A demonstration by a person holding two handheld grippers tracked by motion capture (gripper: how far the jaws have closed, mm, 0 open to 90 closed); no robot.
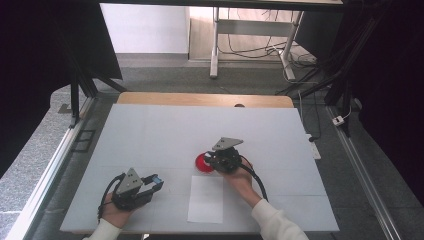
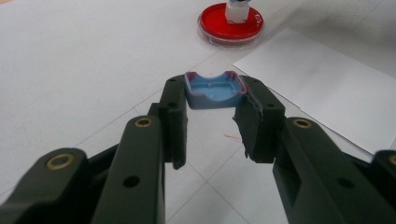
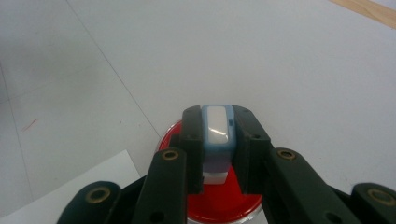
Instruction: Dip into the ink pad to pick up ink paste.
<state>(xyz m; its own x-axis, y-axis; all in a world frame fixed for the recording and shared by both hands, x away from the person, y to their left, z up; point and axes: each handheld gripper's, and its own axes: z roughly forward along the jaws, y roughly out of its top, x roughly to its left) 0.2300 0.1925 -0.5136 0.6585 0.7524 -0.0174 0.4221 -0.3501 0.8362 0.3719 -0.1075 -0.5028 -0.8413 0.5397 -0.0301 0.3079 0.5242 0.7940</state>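
Observation:
My left gripper (image 2: 212,95) is shut on a small light-blue tray-like part (image 2: 213,90) with pinkish edges, held between its fingertips above the table; in the high view this gripper (image 1: 156,181) sits at the lower left. My right gripper (image 3: 217,128) is shut on a white and pale-blue block (image 3: 218,125), held upright over a round red dish (image 3: 219,200). In the high view the right gripper (image 1: 212,161) is at the red dish (image 1: 201,163) near the table's middle. The left gripper view shows the red dish (image 2: 230,24) farther off with the white block (image 2: 236,10) standing on it.
A white sheet of paper (image 1: 206,199) lies on the pale table mat (image 1: 165,130) between the two hands, just in front of the dish. The wooden table edge (image 1: 200,99) runs along the far side. Dark frame posts stand left and right of the table.

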